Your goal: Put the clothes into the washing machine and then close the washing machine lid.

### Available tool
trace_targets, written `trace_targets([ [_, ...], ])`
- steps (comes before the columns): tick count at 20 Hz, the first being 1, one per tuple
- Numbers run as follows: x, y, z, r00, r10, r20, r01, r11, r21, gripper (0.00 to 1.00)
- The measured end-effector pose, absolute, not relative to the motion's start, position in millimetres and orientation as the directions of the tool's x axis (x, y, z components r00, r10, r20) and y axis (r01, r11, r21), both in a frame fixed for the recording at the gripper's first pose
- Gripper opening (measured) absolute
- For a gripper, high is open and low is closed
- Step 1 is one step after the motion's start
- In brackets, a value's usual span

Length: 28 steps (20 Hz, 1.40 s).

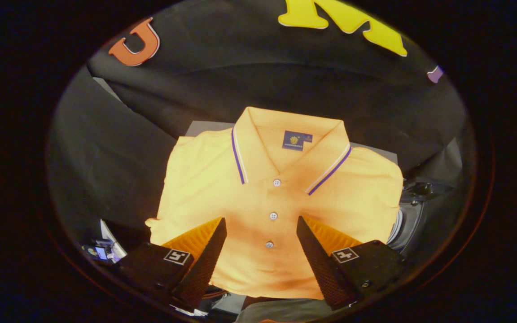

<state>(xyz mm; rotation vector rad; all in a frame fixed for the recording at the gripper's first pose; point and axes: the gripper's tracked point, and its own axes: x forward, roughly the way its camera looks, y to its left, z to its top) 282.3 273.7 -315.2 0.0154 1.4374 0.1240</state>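
— Black cloth (258,85) is hanging all around the back and the left of the frame. What is sitting in the middle?

— An orange polo shirt (204,179) is lying folded and flat on a grey surface (204,127), filling the middle of the frame. Its collar (240,148) is showing white and purple stripes along the edge. A small blue tag (296,140) is sitting inside the neck. Three white buttons (273,216) are running down the front.

— What is the gripper (261,237) doing?

— Its two black fingers (204,260) are standing wide apart at the bottom of the frame, holding nothing. The shirt's lower front is showing between them, with the bottom button in the gap.

— What else is lying around?

— Something round and grey (409,224) is peeking out at the lower right, just beside the shirt. It is too dark to tell what it is. Some small things (101,251) are sitting at the lower left, too tiny to make out.
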Motion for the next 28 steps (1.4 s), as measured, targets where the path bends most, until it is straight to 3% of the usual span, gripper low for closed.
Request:
trace_targets([
  [3, 273, 275, -332, 0.053, 0.065, -0.996, -0.064, 0.996, 0.062, 0.98],
  [11, 278, 277, -340, 0.088, -0.061, -0.994, -0.074, 0.995, -0.067, 0.95],
  [20, 277, 275, -338, 0.115, -0.062, -0.991, -0.065, 0.995, -0.07, 0.93],
  [28, 275, 275, -337, 0.105, -0.056, -0.993, -0.09, 0.994, -0.066, 0.83],
])
